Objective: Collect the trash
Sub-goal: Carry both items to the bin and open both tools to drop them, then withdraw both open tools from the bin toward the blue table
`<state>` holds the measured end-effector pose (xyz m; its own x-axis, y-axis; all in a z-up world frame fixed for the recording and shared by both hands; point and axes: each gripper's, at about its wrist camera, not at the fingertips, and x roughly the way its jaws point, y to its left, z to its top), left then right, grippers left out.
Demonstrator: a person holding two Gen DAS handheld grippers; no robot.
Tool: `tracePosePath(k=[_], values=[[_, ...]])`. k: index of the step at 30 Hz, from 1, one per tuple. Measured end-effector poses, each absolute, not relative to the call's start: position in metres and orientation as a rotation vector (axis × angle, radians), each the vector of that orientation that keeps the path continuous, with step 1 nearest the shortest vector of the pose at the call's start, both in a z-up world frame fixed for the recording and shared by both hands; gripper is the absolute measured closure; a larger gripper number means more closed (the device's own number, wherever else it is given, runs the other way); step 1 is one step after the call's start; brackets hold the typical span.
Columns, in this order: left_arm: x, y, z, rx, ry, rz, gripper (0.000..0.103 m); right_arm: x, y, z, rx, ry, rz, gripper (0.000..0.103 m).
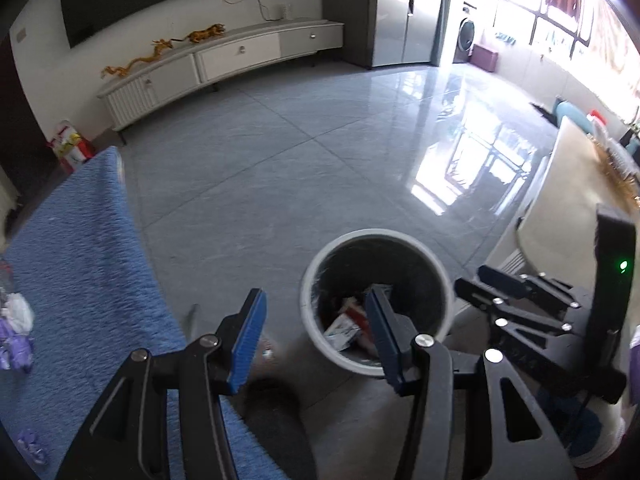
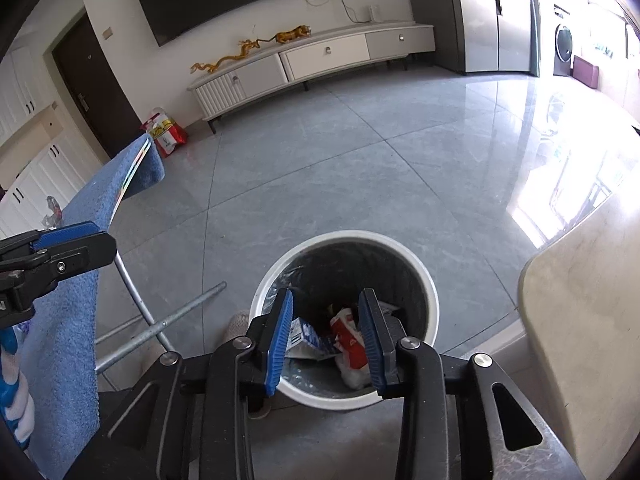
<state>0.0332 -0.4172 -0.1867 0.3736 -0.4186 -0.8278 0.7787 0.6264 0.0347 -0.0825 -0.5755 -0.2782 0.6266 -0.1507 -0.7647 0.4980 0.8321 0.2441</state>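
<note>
Inside white bin point(image 2: 424, 280), red-and-white cartons point(image 2: 348, 338), crumpled wrappers.

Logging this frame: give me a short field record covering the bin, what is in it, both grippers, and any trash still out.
bin: white round trash bin on grey tile floor, dark liner
contents: red-and-white carton, blue-and-white carton
left gripper: open, empty, beside the bin
right gripper: open, empty, over the bin
trash still out: purple and white scraps on the blue towel
</note>
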Motion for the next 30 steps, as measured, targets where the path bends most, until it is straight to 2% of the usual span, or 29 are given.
tracePosePath(k=[19,26,30], values=[[0.032,-0.358,-0.190,0.527,0.863,-0.680,0.054,-0.082,-0.539,-0.263,0.429,0.812,-0.328,0.062],[0.039,-0.356,-0.193,0.567,0.874,-0.676,0.065,-0.075,-0.531,-0.260,0.417,0.814,-0.306,0.062],[0.042,-0.362,-0.202,0.631,0.879,-0.670,0.075,-0.073,-0.529,-0.268,0.422,0.831,-0.300,0.062]])
